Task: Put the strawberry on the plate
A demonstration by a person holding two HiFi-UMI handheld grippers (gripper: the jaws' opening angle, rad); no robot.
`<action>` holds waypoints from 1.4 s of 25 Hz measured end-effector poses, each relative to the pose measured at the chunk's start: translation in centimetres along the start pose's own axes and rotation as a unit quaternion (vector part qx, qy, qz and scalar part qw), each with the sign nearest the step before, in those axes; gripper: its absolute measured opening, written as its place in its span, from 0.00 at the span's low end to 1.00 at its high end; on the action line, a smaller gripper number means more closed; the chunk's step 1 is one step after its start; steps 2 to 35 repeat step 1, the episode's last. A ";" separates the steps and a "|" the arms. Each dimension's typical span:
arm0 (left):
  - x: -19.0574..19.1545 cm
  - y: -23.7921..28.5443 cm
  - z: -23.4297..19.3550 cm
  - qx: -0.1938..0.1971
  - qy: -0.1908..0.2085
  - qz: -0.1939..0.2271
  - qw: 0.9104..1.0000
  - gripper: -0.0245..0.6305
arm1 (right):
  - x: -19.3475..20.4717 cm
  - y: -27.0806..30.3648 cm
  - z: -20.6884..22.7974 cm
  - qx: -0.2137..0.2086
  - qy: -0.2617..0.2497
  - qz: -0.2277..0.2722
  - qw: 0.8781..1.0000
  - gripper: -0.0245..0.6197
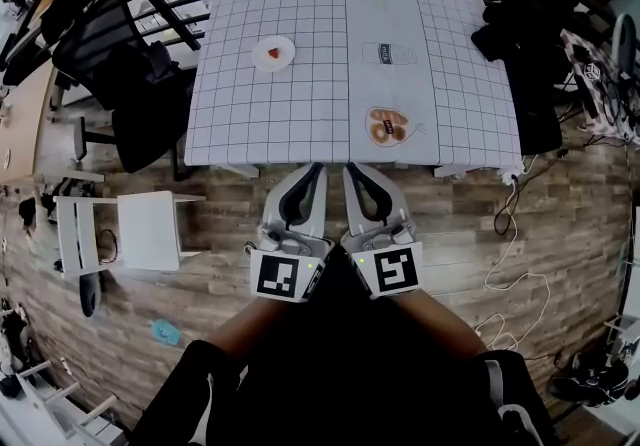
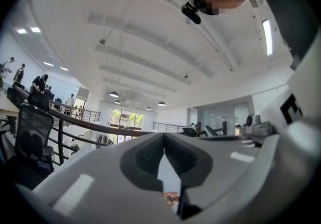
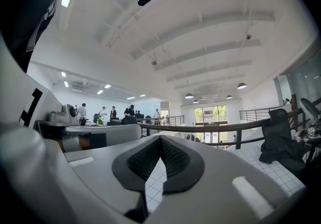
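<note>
- The table (image 1: 470, 104), under a grid-patterned cloth, fills the top half of the head view. Everything the task needs lies on it.
- The left hand-held gripper (image 1: 318, 167) and the right hand-held gripper (image 1: 350, 167) sit side by side at the table's near edge. Both are level, pointing at the table, and well short of every object on it.
- In its own view the left hand-held gripper (image 2: 164, 135) has its jaws together at the tips, with nothing between them. Only a sliver of table shows through the gap lower down.
- The right hand-held gripper (image 3: 160, 137) is likewise closed and empty, with grid cloth showing below its pads.
- A round dish (image 1: 386, 125) carrying brownish, food-like pieces lies near the front edge, right of centre.
- A small white plate (image 1: 288, 46) sits towards the far left of the table, well apart from the dish.
- A flat pale packet (image 1: 388, 53) lies at about the same depth as the plate, to its right.
- A small red item, probably the strawberry (image 1: 273, 56), rests on the white plate, though it is too small here to be sure.
- Judging by that, the placing looks done, with both jaws empty and clear. If that red piece is not the strawberry, the whole pick and place remains.
</note>
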State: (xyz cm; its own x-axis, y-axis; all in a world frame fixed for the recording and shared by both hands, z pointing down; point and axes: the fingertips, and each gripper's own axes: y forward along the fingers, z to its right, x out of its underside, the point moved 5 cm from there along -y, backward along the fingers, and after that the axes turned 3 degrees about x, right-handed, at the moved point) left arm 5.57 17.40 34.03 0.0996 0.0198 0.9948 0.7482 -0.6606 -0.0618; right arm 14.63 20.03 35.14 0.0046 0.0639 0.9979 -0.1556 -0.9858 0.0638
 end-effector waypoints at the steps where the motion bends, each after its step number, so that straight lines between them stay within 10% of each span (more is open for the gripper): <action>1: -0.1 -0.2 -0.3 -0.002 0.001 0.001 1.000 0.05 | 0.0 0.1 -0.2 0.000 0.000 0.000 1.000 0.04; 35: -0.1 -0.2 -0.3 -0.002 0.001 0.001 1.000 0.05 | 0.0 0.1 -0.2 0.000 0.000 0.000 1.000 0.04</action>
